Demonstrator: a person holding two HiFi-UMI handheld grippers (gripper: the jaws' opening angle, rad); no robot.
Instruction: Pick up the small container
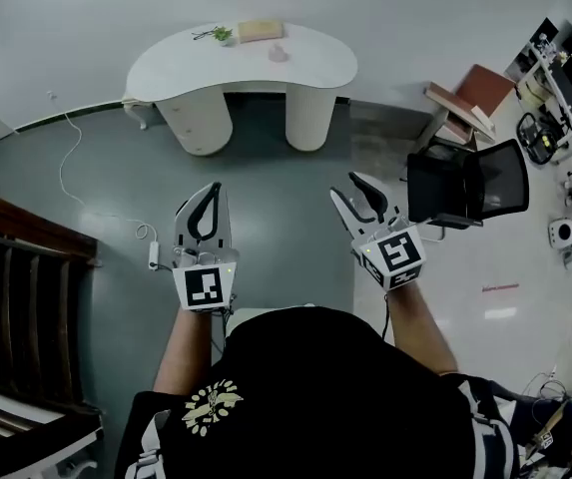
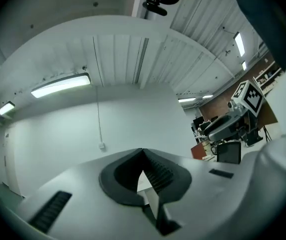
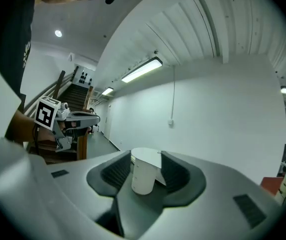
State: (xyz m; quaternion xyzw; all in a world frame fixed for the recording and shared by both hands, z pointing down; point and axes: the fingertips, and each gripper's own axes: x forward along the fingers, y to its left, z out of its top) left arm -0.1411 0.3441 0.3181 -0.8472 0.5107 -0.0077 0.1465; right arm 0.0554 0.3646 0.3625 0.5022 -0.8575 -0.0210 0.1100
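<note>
The small pinkish container (image 1: 279, 54) stands on a white kidney-shaped table (image 1: 315, 68) far ahead of me, beside a tan box (image 1: 261, 30) and a small plant (image 1: 221, 35). Both grippers are held up at waist height, well short of the table. My left gripper (image 1: 209, 190) is shut, its tips meeting (image 2: 143, 150) with nothing in them. My right gripper (image 1: 350, 186) stands open; between its jaws (image 3: 145, 153) only the distant table's pedestal (image 3: 143, 179) shows, and nothing is held.
A black office chair (image 1: 470, 183) stands to the right and a reddish-brown one (image 1: 470, 98) behind it. Dark wooden stairs (image 1: 16, 287) run along the left. A white cable and adapter (image 1: 153, 255) lie on the grey floor. Desks with equipment (image 1: 565, 98) line the far right.
</note>
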